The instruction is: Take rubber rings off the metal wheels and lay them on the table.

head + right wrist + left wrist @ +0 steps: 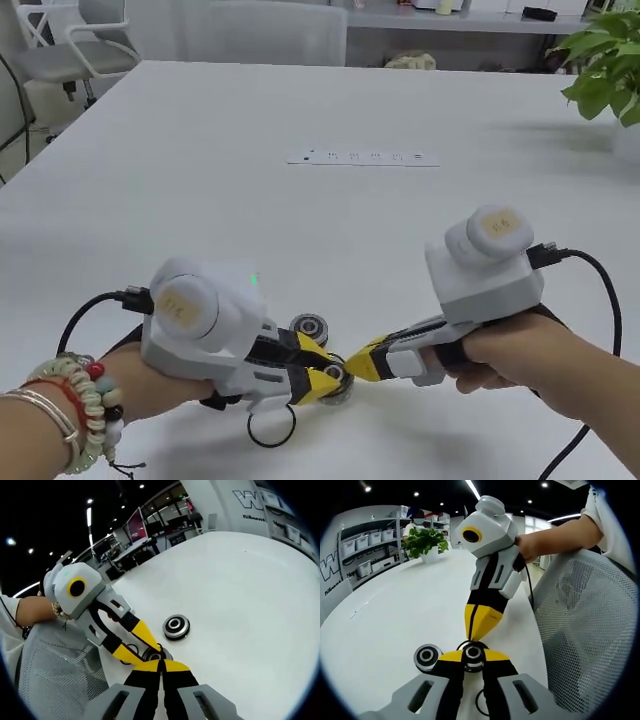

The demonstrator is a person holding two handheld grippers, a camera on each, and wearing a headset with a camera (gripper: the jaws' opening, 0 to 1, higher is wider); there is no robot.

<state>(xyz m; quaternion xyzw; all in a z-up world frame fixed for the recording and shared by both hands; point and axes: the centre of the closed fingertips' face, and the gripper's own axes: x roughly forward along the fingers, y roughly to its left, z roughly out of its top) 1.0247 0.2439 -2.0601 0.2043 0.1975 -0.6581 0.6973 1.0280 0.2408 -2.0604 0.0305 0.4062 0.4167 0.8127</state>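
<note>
Left gripper [328, 375] sits low at 7 o'clock in the head view, its yellow jaws closed on a wheel [338, 392] and holding it just above the table [300, 220]. In my left gripper view the two tips clasp that wheel [473, 655] on either side, and its dark hub faces me.

Coming in from 3 o'clock, my right gripper [355, 365] has its jaws pressed together into one yellow point. That point meets the wheel's rim at the side away from my left hand. From the left gripper view, the right gripper [479, 635] reaches down from 12 o'clock, and a thin black ring [463, 644] stands off the wheel's top edge right beside its tip. I cannot tell whether the rubber is caught between those jaws.

In my right gripper view my own tips [161, 666] are tight together, touching the wheel [156, 655], with the left gripper [150, 647] gripping it from 10 o'clock.

A second wheel [308, 327] lies flat on the table at 11 o'clock of the held one, just beside it but apart. It is black-rimmed in the right gripper view [176, 626].

A loose ring [272, 445] lies on the table at 7 o'clock of the held wheel, under my left gripper.

Far up the table at 12 o'clock lies a power strip [363, 157], and a plant [605, 70] stands at 2 o'clock.
</note>
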